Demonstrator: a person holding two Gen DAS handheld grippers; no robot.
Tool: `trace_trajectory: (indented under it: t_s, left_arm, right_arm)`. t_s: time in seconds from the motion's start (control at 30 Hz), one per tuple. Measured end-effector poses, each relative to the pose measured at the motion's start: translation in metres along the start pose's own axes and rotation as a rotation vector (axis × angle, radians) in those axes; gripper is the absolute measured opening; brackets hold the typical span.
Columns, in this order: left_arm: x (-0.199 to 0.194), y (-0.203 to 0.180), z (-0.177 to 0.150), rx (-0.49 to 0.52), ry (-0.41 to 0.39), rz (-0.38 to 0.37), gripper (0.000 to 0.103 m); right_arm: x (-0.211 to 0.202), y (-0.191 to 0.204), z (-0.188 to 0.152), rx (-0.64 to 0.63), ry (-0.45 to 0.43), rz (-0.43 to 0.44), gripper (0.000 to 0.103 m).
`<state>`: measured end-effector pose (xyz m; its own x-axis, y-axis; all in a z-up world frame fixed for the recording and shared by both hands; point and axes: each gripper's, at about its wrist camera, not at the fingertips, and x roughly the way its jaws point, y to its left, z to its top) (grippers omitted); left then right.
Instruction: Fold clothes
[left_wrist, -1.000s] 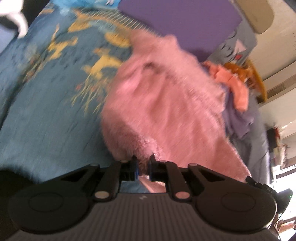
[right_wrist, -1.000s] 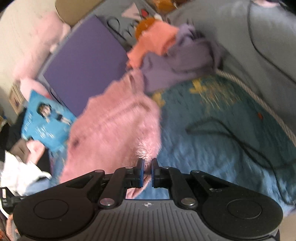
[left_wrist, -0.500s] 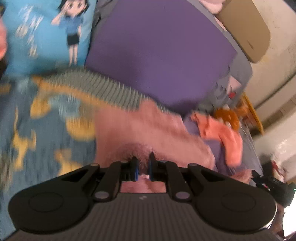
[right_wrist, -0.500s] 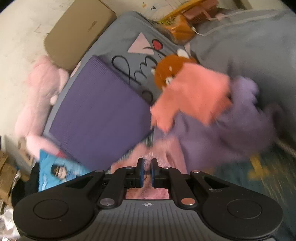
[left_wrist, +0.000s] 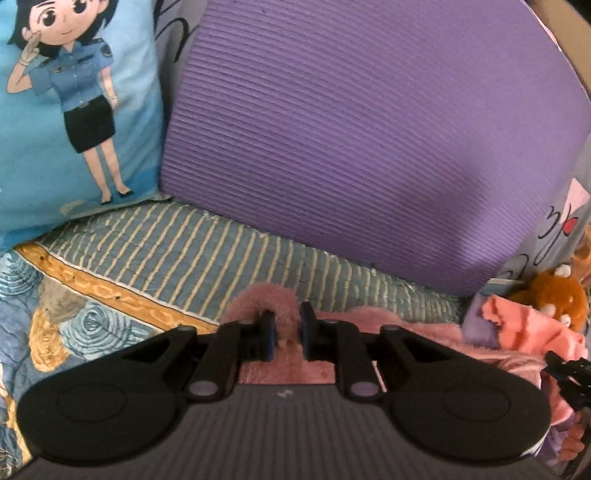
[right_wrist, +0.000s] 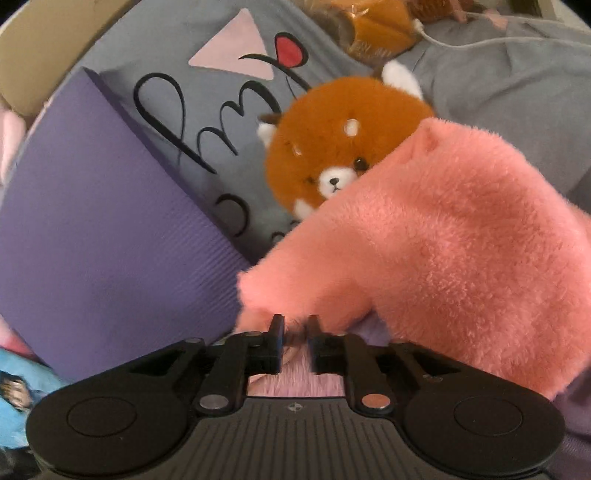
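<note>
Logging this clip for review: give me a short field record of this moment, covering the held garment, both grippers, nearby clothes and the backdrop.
garment: fluffy pink garment, low on the patterned bedspread
left gripper: shut on its edge
right gripper: shut on pink fluff
nearby clothes: coral fleece piece, lilac cloth under it
backdrop: purple mat, cartoon pillow, red panda plush

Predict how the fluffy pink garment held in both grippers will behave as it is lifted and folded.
Probably floppy: the pink garment bunches softly between the left gripper fingers. Likely light, since small pinches by it and the right gripper hold it. Its long pile suggests a bulky, springy fold.
</note>
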<state>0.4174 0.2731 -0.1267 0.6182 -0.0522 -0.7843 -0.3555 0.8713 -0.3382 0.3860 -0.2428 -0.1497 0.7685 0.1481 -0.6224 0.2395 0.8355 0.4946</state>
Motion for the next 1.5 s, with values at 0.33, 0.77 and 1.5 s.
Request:
trace_trajectory:
  t_s: [0.33, 0.77, 1.5]
  left_arm:
    - [-0.081, -0.012, -0.013, 0.277, -0.214, 0.098, 0.103]
    - [0.01, -0.111, -0.094, 0.989, -0.028, 0.21, 0.103]
    - [-0.062, -0.013, -0.099, 0.542, -0.153, 0.256, 0.103]
  right_arm:
    - [-0.046, 0.06, -0.053, -0.755, -0.072, 0.129, 0.04]
    - [0.038, 0.154, -0.122, -1.522, 0.251, 0.215, 0.018]
    - [0.043, 0.167, -0.093, -1.202, 0.061, 0.119, 0.025]
